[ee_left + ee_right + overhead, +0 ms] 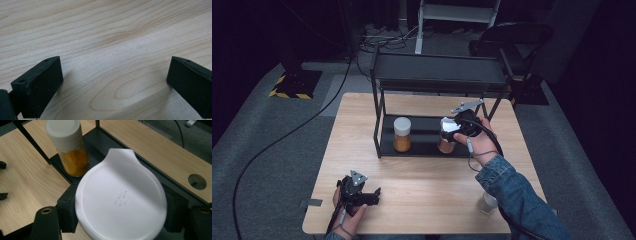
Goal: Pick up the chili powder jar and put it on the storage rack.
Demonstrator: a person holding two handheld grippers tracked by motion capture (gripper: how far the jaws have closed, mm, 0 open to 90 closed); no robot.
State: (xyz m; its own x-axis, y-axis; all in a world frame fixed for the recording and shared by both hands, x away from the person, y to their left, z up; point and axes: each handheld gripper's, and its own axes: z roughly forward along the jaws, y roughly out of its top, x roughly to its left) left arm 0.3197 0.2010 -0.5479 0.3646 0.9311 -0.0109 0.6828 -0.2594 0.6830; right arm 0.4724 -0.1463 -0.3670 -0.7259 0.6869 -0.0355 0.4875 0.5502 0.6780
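Right gripper (451,131) jaws clamp spice jar (446,137) by white lid (121,197); left gripper (371,196) jaws open, empty. We risk jar clipping shelf rack (437,72), or slipping.

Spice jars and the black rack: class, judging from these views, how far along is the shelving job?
Done: one orange spice jar stands on the black rack's lower shelf. In hand: the right gripper is shut on a second white-lidded jar at that shelf. Left: a third jar waits at the table's near edge. The left gripper rests open, empty.
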